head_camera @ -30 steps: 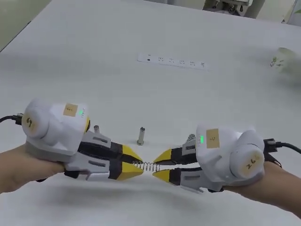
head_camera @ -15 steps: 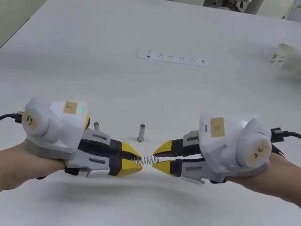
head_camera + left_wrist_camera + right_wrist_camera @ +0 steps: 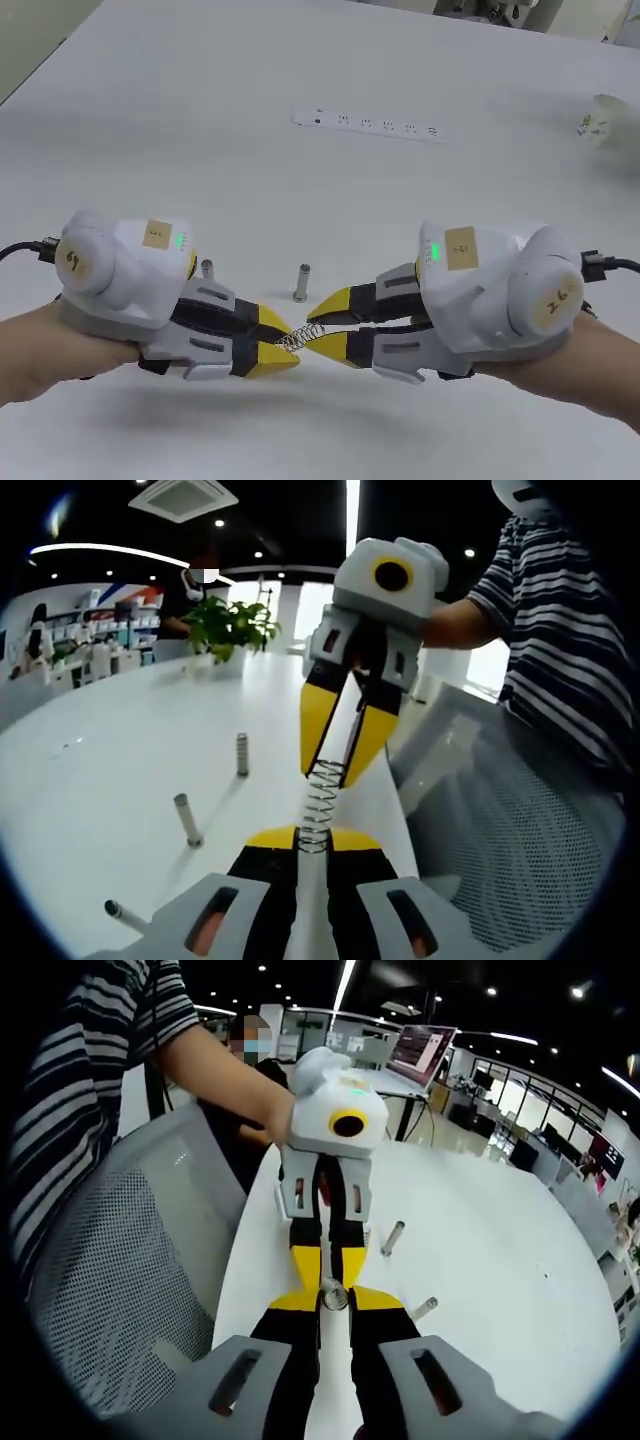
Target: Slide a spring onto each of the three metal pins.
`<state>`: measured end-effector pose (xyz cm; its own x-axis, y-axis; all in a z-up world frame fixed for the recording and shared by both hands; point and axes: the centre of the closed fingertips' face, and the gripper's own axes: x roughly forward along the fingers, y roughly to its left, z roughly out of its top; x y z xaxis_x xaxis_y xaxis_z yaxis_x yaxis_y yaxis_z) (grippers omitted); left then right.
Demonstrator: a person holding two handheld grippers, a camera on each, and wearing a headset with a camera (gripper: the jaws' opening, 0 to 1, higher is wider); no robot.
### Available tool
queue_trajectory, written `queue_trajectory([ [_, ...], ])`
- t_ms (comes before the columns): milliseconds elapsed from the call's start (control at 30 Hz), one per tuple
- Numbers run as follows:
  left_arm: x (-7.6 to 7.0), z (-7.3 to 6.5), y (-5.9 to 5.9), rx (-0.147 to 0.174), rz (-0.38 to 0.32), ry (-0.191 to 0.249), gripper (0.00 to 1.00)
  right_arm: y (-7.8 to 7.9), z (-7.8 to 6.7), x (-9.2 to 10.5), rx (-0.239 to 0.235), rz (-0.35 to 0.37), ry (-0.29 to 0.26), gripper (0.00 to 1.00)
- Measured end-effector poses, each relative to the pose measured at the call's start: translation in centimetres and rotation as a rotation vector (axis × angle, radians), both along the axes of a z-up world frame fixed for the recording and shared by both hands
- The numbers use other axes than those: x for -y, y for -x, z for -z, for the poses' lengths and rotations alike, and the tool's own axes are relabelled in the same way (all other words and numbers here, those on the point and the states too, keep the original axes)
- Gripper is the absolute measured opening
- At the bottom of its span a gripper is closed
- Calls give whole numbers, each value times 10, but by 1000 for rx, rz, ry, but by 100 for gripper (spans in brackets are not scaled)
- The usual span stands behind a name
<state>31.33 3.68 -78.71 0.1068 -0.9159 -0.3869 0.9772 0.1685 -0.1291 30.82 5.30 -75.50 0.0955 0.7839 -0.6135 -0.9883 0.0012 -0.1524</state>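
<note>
A small steel spring (image 3: 300, 336) hangs level between my two grippers, just above the white table. My left gripper (image 3: 287, 347) is shut on its left end; in the left gripper view the spring (image 3: 320, 805) rises from my own yellow tips (image 3: 314, 840). My right gripper (image 3: 328, 328) faces it tip to tip, its jaws closed round the other end of the spring (image 3: 335, 1296). Two upright metal pins (image 3: 301, 283) (image 3: 206, 268) stand just beyond the grippers. Three pins (image 3: 241, 753) (image 3: 187, 820) (image 3: 124, 915) appear in the left gripper view.
A white power strip (image 3: 366, 126) lies across the table further back. A pale green object (image 3: 600, 118) sits blurred at the far right edge. A mesh chair (image 3: 110, 1260) and a person in a striped shirt are at the table's near side.
My right gripper has moved left toward the left one, so less spring shows between the tips. The left gripper has hardly moved.
</note>
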Motion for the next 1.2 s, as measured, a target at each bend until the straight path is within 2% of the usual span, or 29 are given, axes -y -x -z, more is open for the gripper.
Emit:
queue_trajectory([
  [67, 1, -1, 0, 0, 2, 3, 2, 0, -5, -5, -13, 8, -28, 7],
  [267, 8, -1, 3, 6, 19, -2, 2, 2, -7, -15, 12, -6, -35, 7],
  [500, 5, 0, 2, 4, 12, -7, 2, 1, -7, -16, 31, -11, -39, 7],
  [867, 5, -3, 1, 9, 2, -4, 2, 1, -9, -17, 73, -41, -12, 7],
  [1000, 4, -2, 2, -11, -10, -7, 3, 3, -9, -17, 86, -52, 1, 7],
  [1067, 4, -2, 2, -4, -8, -6, 3, 4, -8, -17, 113, -66, 12, 7],
  [1200, 3, -2, 0, -5, -25, -6, 6, 3, -10, -18, 119, -68, 12, 7],
])
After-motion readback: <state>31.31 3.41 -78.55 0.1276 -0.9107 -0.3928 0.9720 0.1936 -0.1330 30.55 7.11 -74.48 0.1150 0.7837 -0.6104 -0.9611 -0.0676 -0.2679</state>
